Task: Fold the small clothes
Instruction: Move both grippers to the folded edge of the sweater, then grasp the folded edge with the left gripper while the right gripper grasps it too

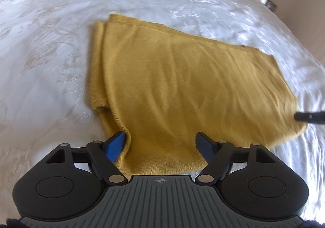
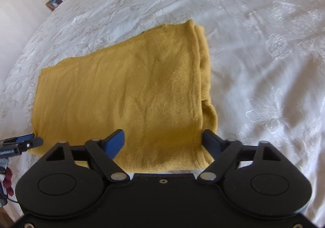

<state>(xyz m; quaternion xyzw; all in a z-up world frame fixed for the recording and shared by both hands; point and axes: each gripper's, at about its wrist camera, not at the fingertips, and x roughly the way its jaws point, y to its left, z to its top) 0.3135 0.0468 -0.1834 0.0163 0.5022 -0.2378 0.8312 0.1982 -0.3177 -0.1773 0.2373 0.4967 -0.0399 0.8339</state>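
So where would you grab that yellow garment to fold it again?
Probably by the two near corners of the yellow garment, coming from its near hem. It lies flat on the white bedspread, and both open grippers, left gripper and right gripper, already straddle that edge.

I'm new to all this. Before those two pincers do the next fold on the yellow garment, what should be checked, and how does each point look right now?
1. Left gripper open: ok.
2. Right gripper open: ok.
3. Both at the near edge of the yellow garment: ok.
4. Garment flat on the white bedspread: ok, a few wrinkles.
5. Layers lined up at the folded side: not ok, slightly offset.
6. Fabric between the fingers: cannot tell.
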